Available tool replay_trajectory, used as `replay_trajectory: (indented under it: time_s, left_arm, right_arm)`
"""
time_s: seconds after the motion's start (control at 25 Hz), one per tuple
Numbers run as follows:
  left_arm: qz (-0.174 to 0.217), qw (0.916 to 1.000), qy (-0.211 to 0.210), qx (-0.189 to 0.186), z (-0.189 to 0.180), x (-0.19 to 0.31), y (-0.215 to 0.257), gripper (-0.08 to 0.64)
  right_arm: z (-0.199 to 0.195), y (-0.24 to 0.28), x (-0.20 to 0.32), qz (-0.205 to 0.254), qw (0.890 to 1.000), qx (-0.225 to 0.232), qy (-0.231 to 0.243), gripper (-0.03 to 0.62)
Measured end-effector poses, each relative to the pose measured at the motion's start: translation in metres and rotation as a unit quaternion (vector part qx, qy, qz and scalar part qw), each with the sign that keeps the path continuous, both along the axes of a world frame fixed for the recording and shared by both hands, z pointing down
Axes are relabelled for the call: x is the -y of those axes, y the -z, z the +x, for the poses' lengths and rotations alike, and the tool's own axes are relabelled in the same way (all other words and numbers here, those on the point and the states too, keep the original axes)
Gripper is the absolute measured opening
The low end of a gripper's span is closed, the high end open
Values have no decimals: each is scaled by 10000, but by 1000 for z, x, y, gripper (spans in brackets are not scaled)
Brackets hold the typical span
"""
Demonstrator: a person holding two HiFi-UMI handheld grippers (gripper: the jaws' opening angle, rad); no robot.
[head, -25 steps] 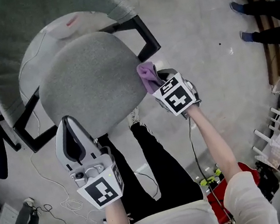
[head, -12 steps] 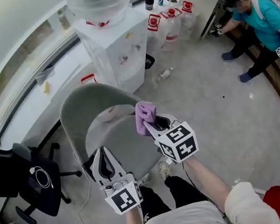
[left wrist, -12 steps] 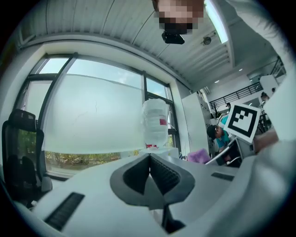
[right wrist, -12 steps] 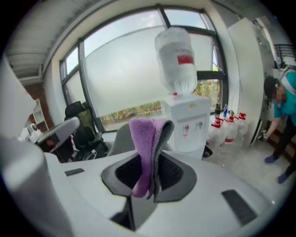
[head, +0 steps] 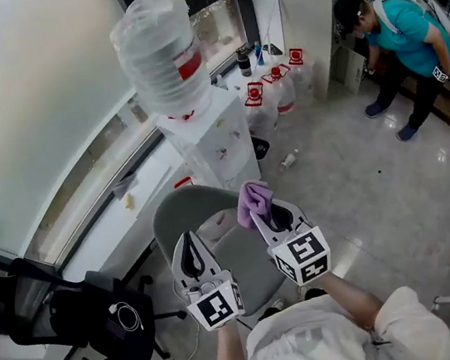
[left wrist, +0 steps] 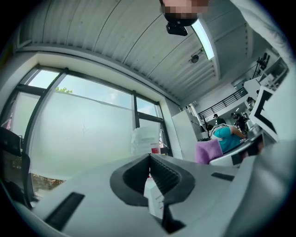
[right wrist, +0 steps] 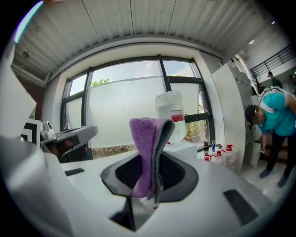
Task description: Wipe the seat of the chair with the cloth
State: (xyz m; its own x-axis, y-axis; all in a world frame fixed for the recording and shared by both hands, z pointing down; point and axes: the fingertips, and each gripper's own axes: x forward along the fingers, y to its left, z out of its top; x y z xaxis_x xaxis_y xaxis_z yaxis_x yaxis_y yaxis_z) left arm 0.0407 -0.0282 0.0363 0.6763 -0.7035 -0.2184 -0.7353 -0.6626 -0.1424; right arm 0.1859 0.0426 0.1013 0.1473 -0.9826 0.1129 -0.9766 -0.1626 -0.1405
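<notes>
Head view: the gaze is tipping upward and both grippers are rising off the gray chair seat point(head: 250, 263); the right gripper point(head: 274, 214) is carrying the purple cloth point(head: 253, 202) clear above it, so wiping is probably pausing or finishing; left gripper view: the left gripper point(left wrist: 149, 159) is sitting pressed together, empty; right gripper view: the right gripper's jaws are pinching the cloth upright.

Bright window daylight, fisheye-warped edges

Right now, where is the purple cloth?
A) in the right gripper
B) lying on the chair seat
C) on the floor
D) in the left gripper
A: the right gripper is shut on the purple cloth, while the left gripper is shut with nothing in it.
</notes>
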Motion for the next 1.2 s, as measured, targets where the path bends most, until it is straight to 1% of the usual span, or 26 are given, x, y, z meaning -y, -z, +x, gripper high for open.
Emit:
replay_trajectory:
  time_s: [0.12,0.2,0.32,0.48,0.68,1.0,1.2]
  left_arm:
    - [72,9995,-281,102,18,-10,-1,12]
    - [117,9991,-385,150,28,-14,-4,12]
    - [226,9987,-428,166,34,-22,7,12]
    - [297,9982,-511,121,40,-34,16,12]
    - [196,9981,-575,94,49,-48,9,12]
    - [327,9968,-734,-19,72,-73,20,12]
    - [345,9970,-700,-18,72,-85,21,12]
  right_arm:
    - [5,9,-18,291,9994,136,-130,87]
    - [9,10,-29,360,9991,94,-185,87]
    - [16,7,-44,336,9988,32,-358,87]
    - [28,6,-58,302,9981,122,-520,87]
    - [34,1,-74,259,9982,99,-537,87]
    - [50,6,-92,301,9977,-19,-605,87]
    - [50,7,-102,303,9979,-72,-569,87]
